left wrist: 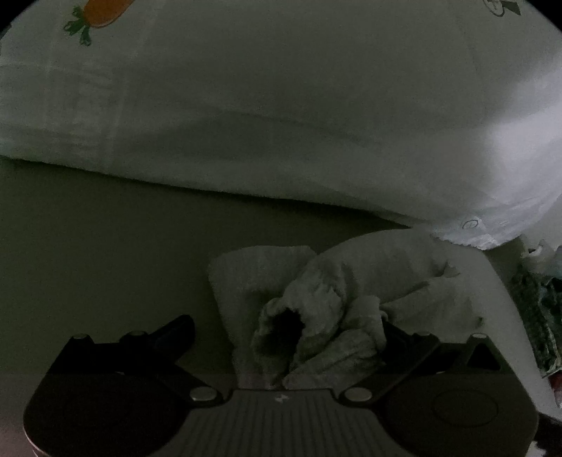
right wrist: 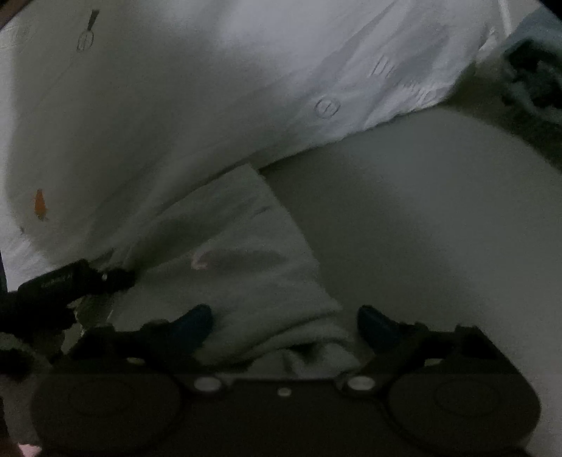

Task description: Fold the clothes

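The scene is dim. In the left wrist view a pale fleecy garment (left wrist: pixel 316 309) lies bunched on a grey surface (left wrist: pixel 87 246), a dark cuff-like hole facing me. My left gripper (left wrist: pixel 286 327) straddles it with the jaws wide. Its right finger is half buried in the cloth and its left finger (left wrist: pixel 175 330) stands clear of the cloth edge. In the right wrist view the same pale garment (right wrist: pixel 239 246) spreads out flatter. My right gripper (right wrist: pixel 286 316) is open over its near end. The left blue fingertip (right wrist: pixel 196 320) rests on the cloth and the right one sits just off its edge.
A big white sheet (left wrist: pixel 281 105) with carrot prints (left wrist: pixel 102 14) and a button (right wrist: pixel 326 105) rises close behind the garment. Dark patterned items (left wrist: pixel 537 316) lie at the right edge. A black part of the other hand-held tool (right wrist: pixel 70 281) reaches in from the left.
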